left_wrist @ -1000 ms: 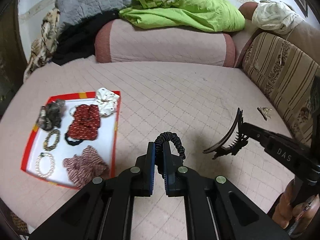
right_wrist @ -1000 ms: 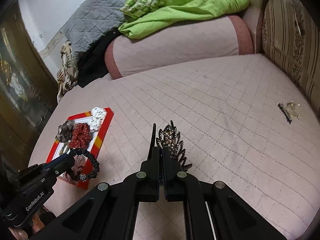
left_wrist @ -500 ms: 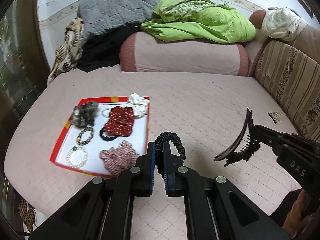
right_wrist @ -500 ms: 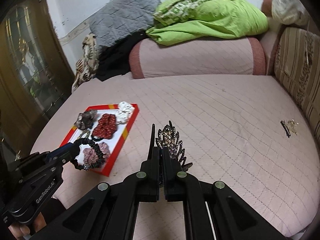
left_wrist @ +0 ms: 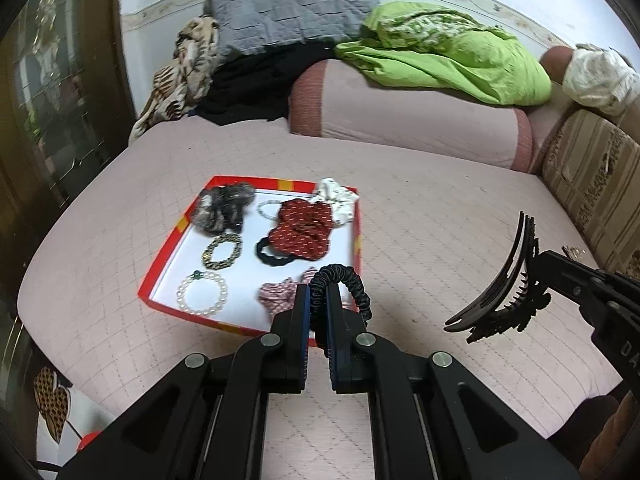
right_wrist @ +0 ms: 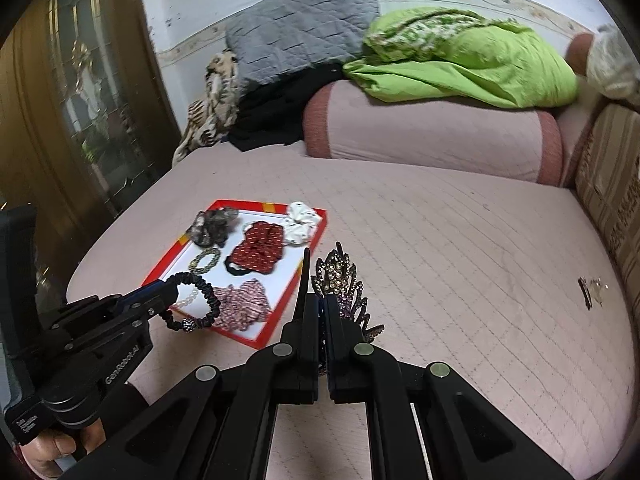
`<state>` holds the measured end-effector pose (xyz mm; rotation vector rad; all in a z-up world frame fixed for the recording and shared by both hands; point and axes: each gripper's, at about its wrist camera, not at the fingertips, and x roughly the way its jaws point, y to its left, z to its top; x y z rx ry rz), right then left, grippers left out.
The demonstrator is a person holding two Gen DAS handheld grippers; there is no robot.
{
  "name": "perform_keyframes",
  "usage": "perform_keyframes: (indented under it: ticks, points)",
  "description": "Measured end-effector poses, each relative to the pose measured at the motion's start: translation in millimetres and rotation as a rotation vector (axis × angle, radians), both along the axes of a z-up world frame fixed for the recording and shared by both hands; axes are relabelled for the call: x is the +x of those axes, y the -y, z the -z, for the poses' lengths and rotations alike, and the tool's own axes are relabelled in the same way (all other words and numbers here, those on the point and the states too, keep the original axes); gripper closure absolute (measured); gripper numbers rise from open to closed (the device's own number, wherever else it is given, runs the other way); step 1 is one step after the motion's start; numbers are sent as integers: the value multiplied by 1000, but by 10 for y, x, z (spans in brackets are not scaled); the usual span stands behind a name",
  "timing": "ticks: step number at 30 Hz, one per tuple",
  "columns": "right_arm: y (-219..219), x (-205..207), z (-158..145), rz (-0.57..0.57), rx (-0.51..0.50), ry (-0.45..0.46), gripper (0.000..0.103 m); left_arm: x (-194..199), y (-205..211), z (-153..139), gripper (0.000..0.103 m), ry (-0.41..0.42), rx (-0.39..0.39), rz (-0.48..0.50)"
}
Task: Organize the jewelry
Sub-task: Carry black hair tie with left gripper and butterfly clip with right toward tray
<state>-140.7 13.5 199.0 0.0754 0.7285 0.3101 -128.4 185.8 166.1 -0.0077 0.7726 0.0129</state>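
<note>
My left gripper (left_wrist: pixel 318 300) is shut on a black hair tie (left_wrist: pixel 347 285) and holds it above the near right corner of a red-rimmed white tray (left_wrist: pixel 168 264). It also shows in the right wrist view (right_wrist: pixel 170 294) with the hair tie (right_wrist: pixel 200 304). My right gripper (right_wrist: pixel 320 304) is shut on a dark jewelled hair clip (right_wrist: pixel 340 280), held above the bed to the right of the tray (right_wrist: pixel 276 320). The clip (left_wrist: pixel 500 292) shows at the right of the left wrist view. The tray holds scrunchies and bracelets, among them a red scrunchie (left_wrist: pixel 302 232) and a pearl bracelet (left_wrist: pixel 202 294).
The pink quilted bed (left_wrist: pixel 420 220) spreads around the tray. A small hair pin (right_wrist: pixel 590 294) lies near the striped cushion (left_wrist: pixel 592 184) at the right. A pink bolster (left_wrist: pixel 400 120), green blanket (left_wrist: pixel 440 56) and grey quilt (left_wrist: pixel 288 4) lie at the back. A wooden door (right_wrist: pixel 60 120) stands left.
Both grippers have pulled back and turned left, each still holding its item. The tray now sits nearer the middle of both views, with the hair tie over its near edge.
</note>
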Motion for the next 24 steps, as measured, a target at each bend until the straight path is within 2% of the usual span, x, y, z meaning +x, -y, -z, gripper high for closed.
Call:
perform_keyframes:
  ticks: [13,24]
  points:
    - [-491,268,-53,-81,-18,-27,99,162,-446,128,96,-31,-32,-77]
    - [-762,639,104,-118,21,-95,99,515,-912,276,96,-69,-69,-158]
